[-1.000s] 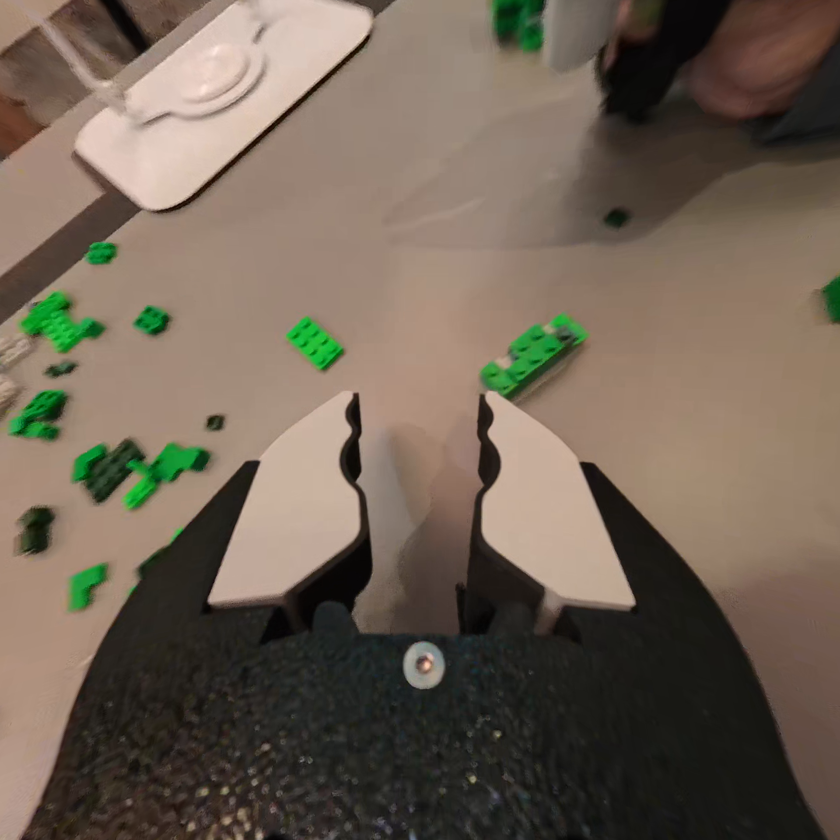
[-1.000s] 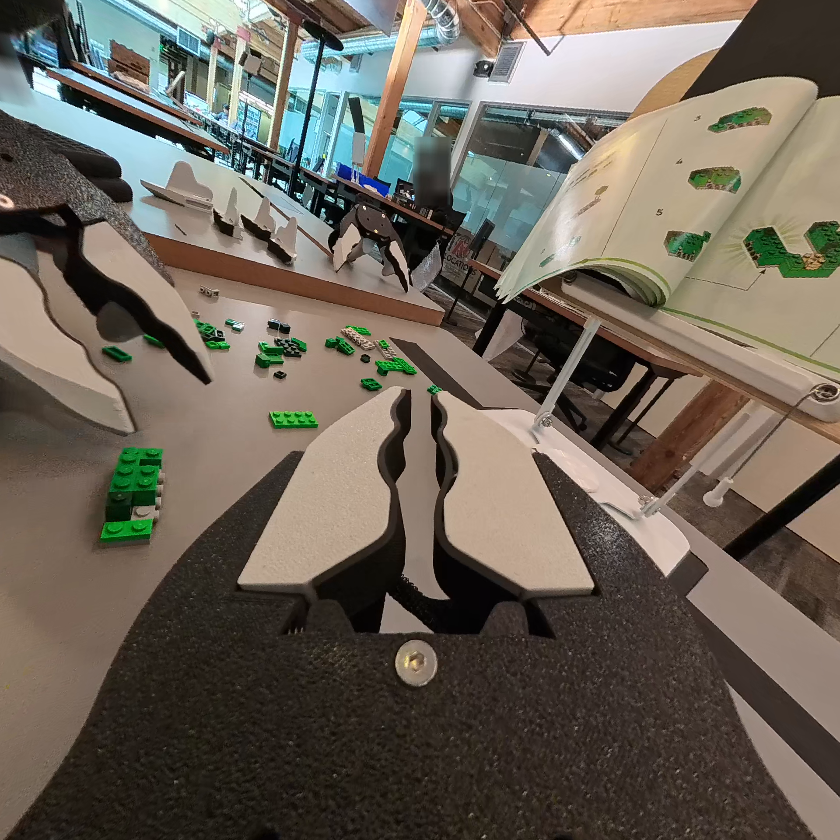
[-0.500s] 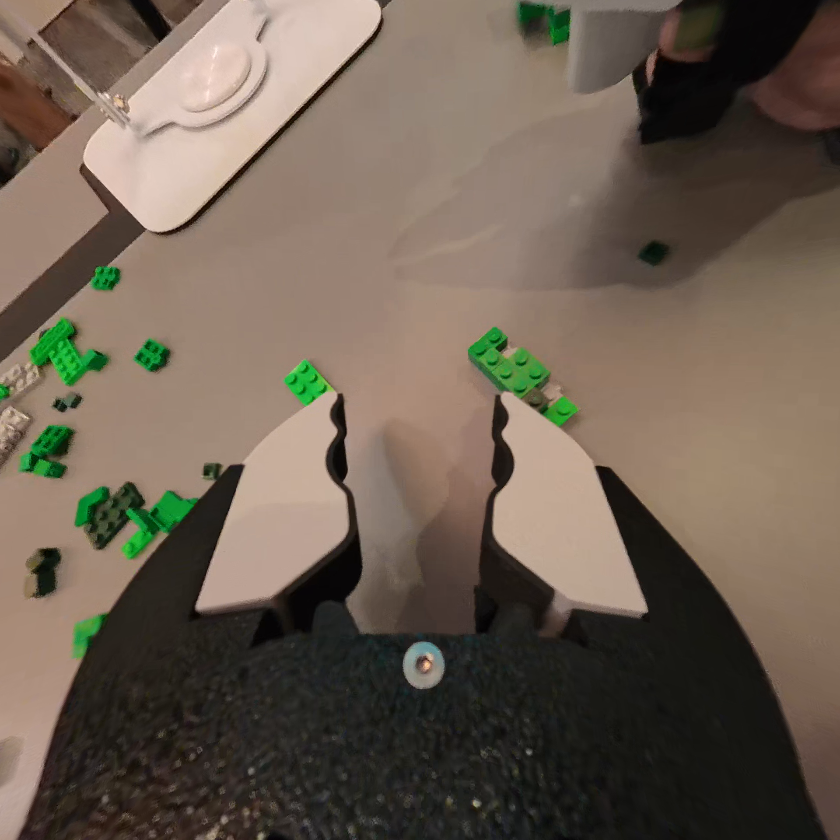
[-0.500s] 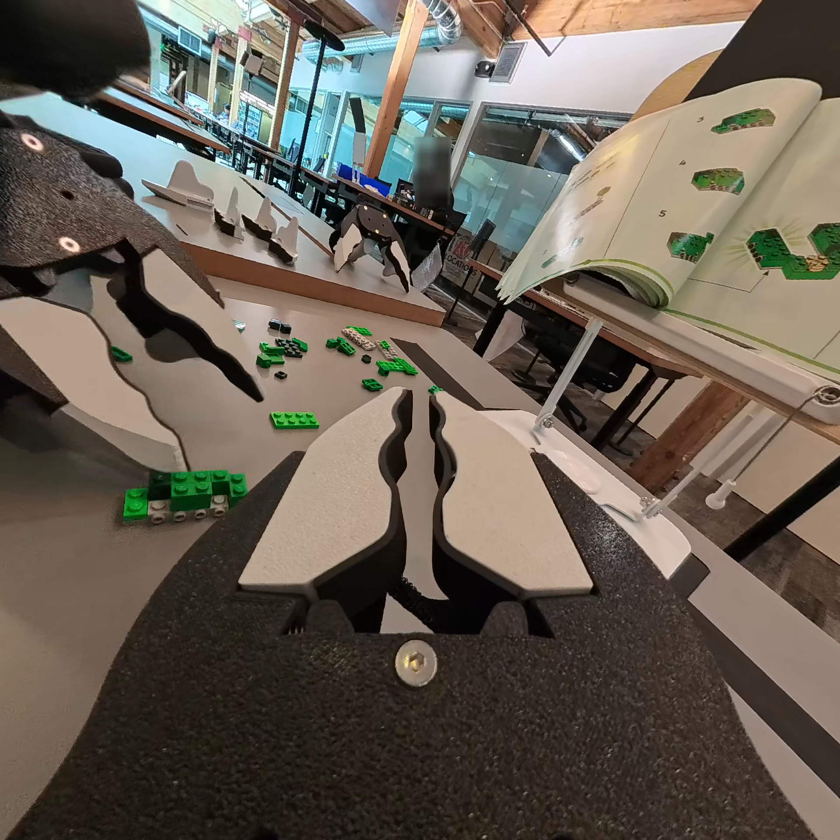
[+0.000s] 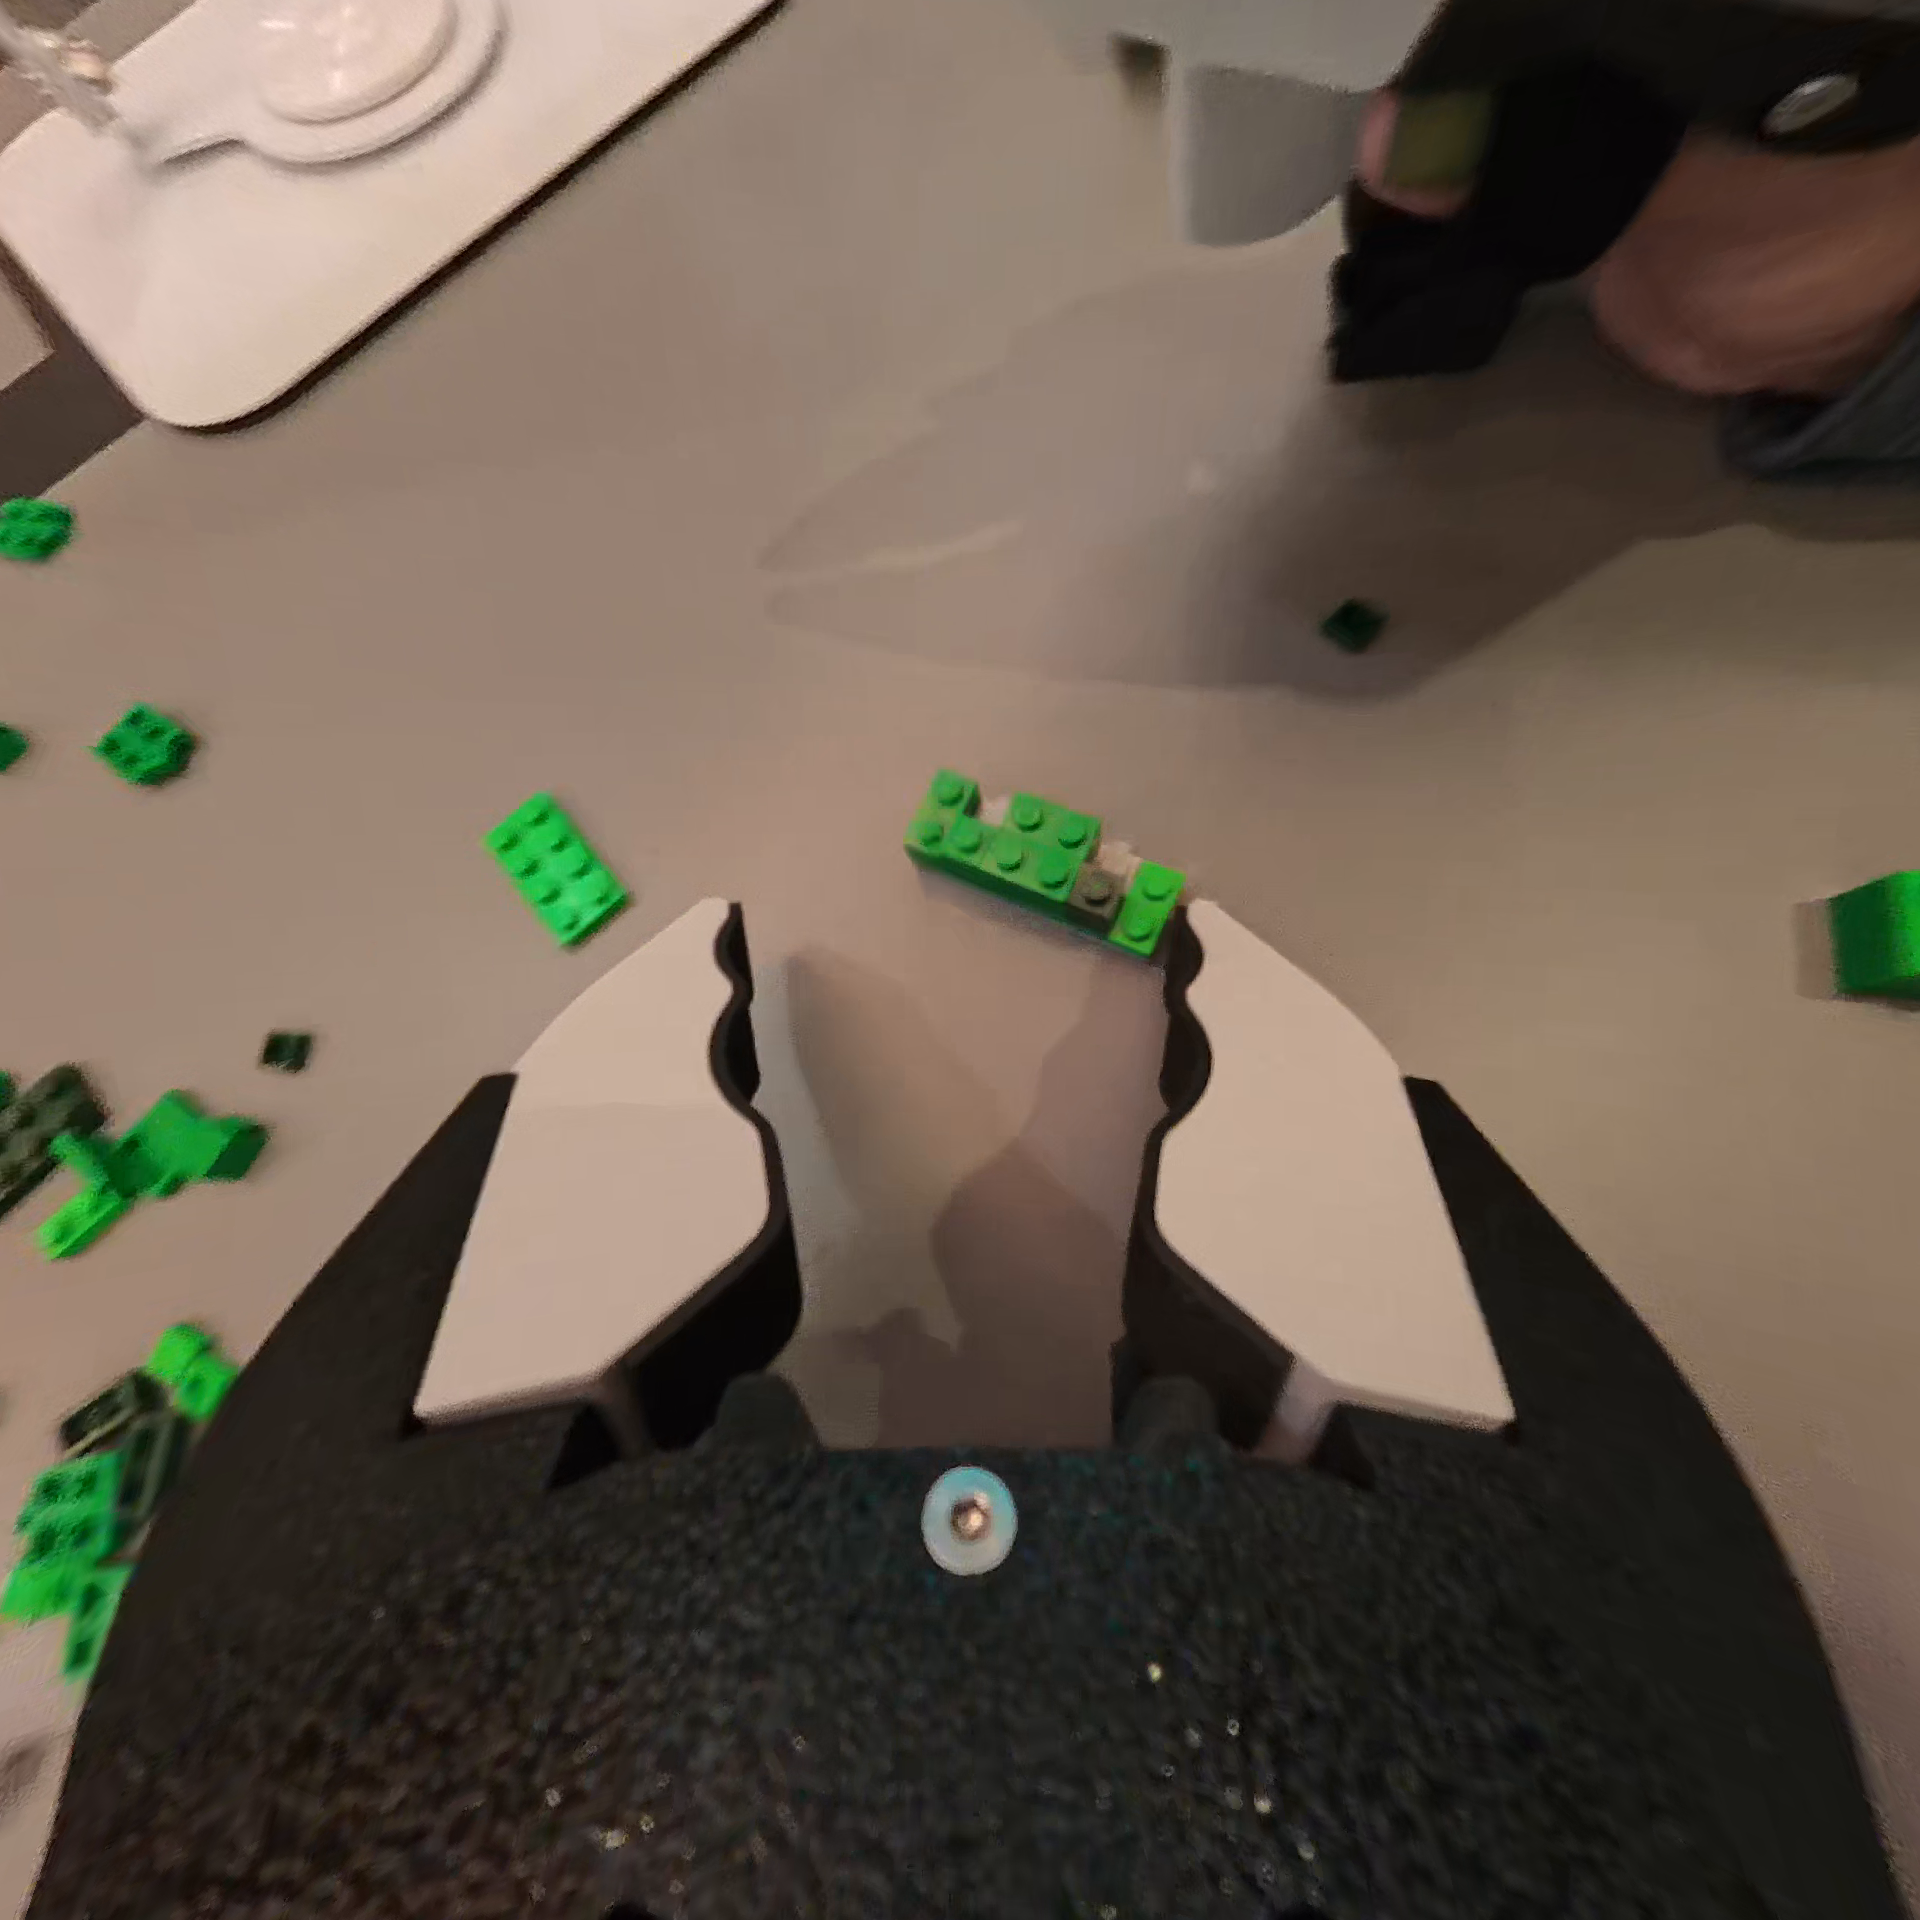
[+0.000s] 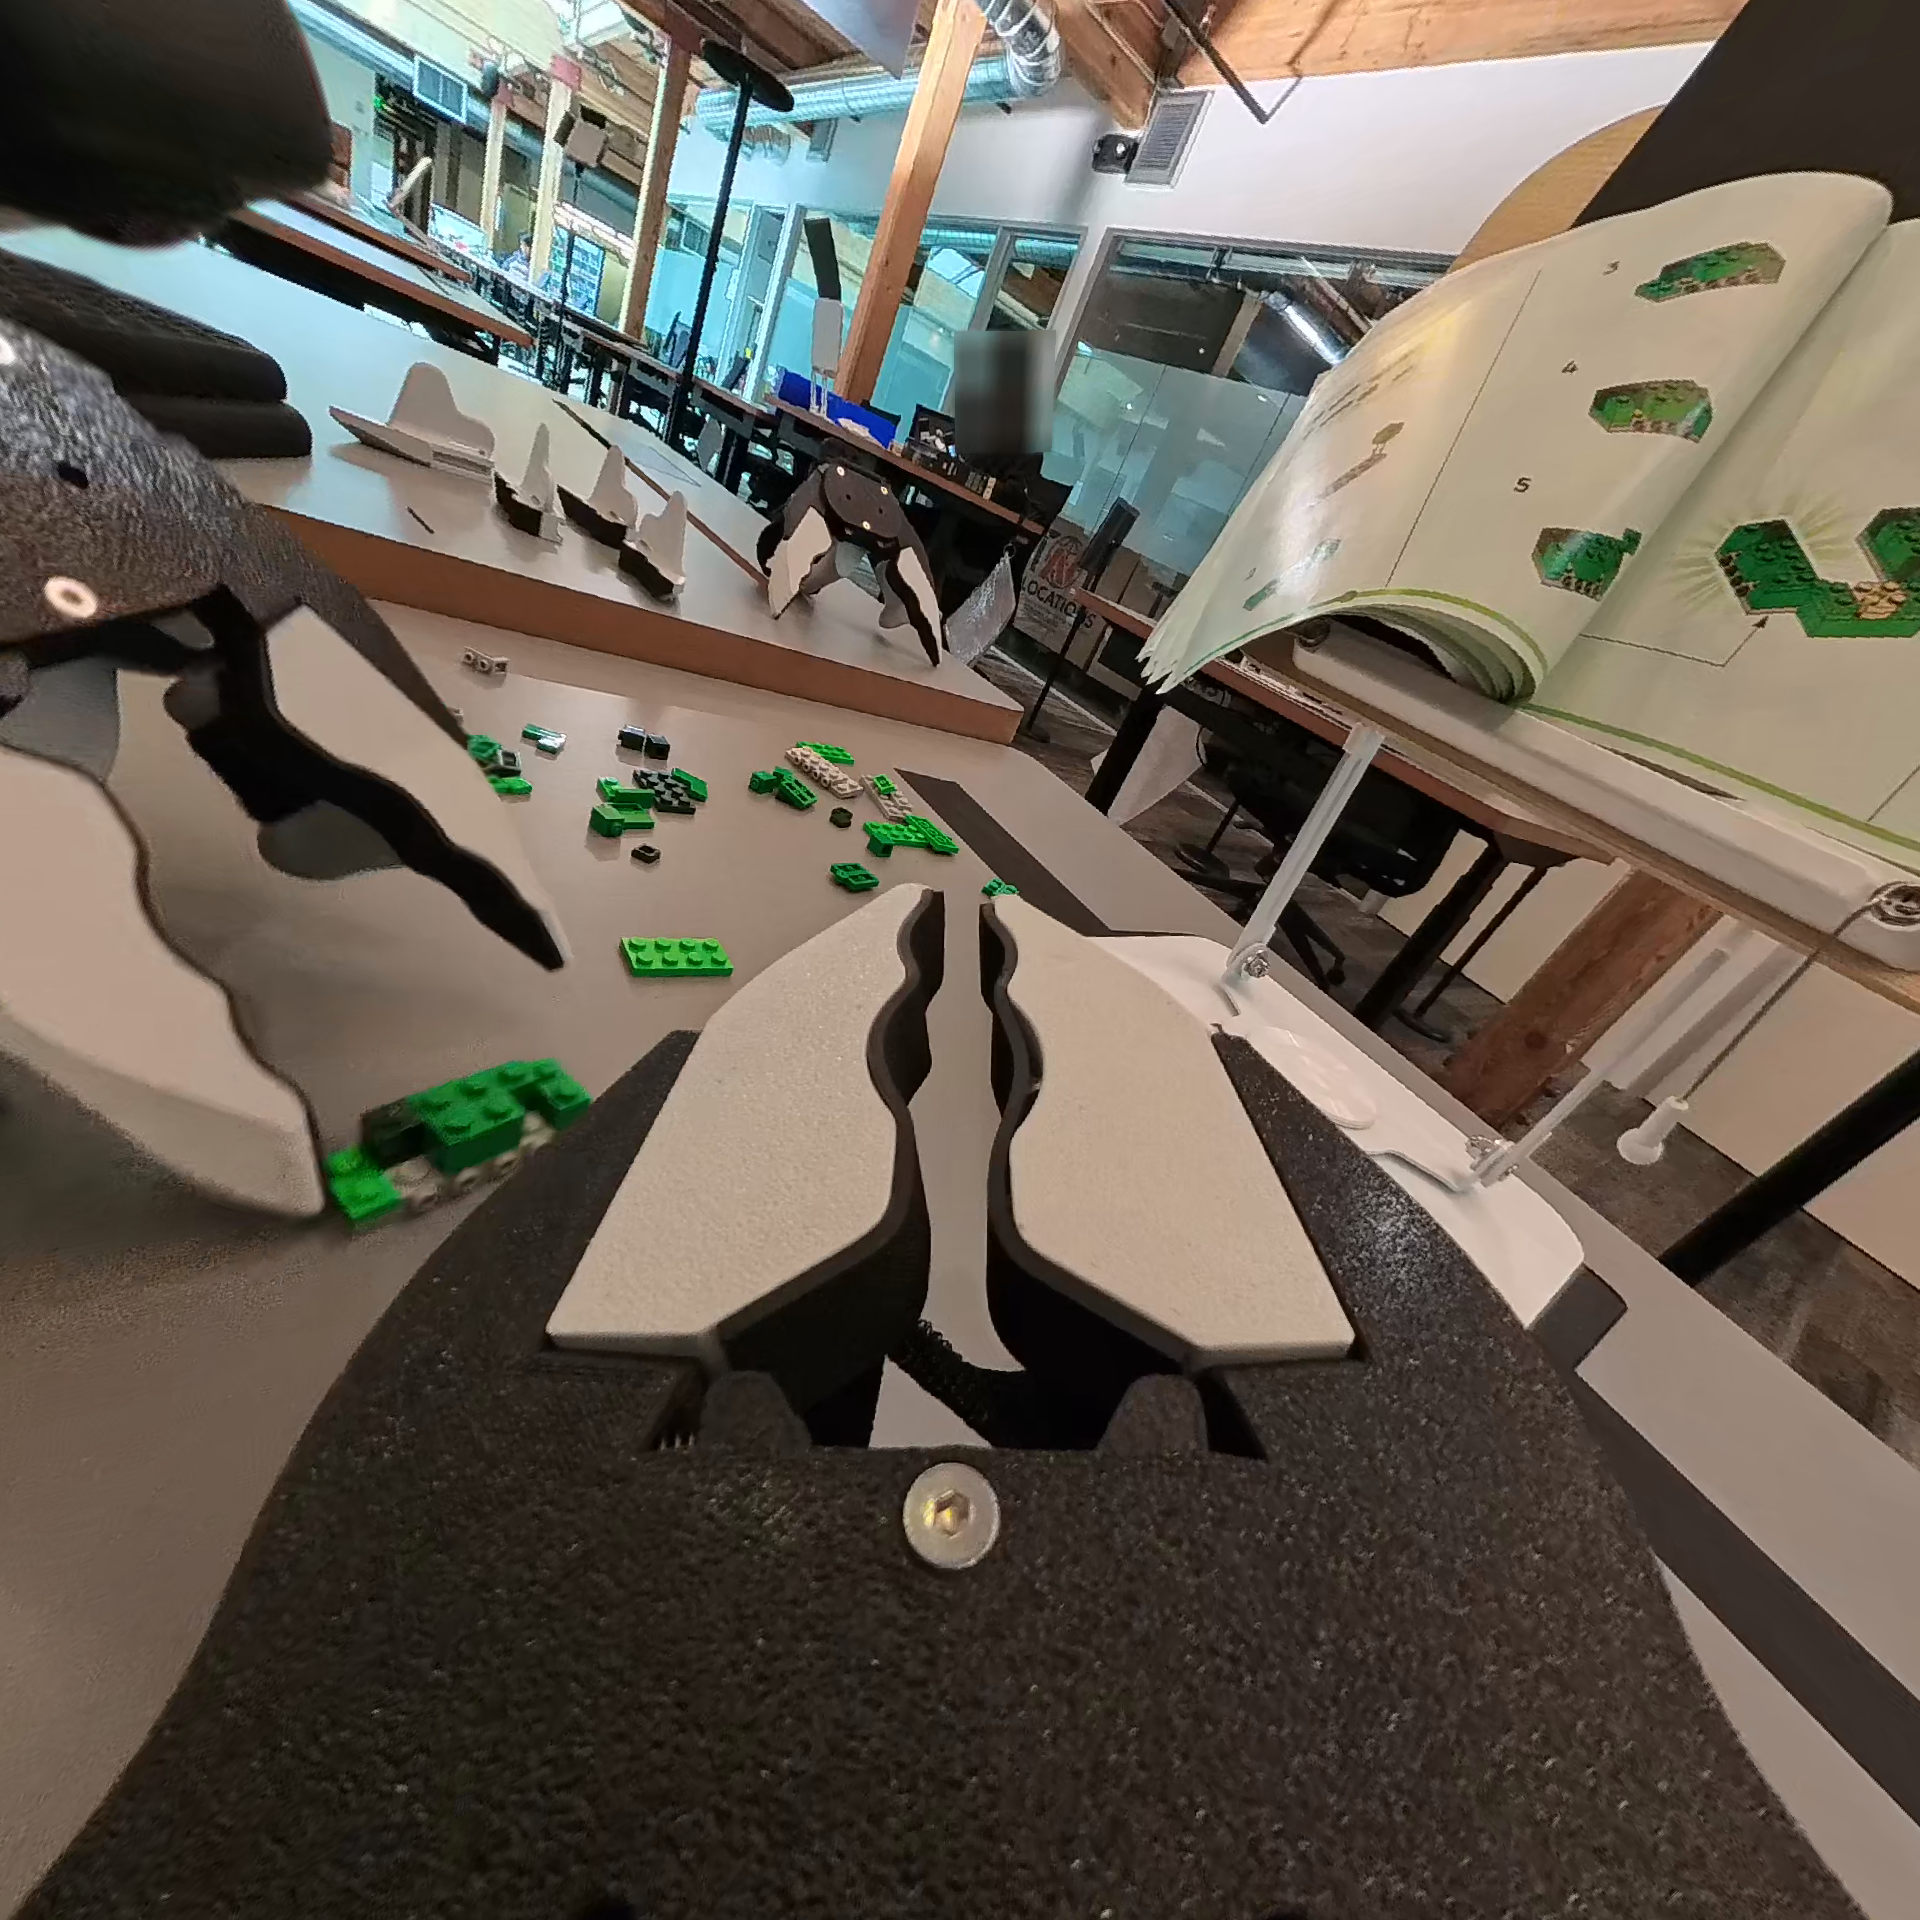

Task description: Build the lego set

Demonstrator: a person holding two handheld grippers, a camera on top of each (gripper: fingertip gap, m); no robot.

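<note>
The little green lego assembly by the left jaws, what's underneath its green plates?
Under the green plates of the small assembly sit pale grey-white pieces, visible along its lower edge in the right wrist view. It rests on the grey table; its underside is hidden.

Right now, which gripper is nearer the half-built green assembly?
Left. The left gripper has one fingertip beside the green assembly; the right gripper sits farther back, pointing past it.

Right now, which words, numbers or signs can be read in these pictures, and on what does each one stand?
I do not copy writing; these things bear it.
Open instruction booklet: small marks beside build pictures.
Printed sign beyond the far table: one line.
Left wrist view: no writing.
</note>
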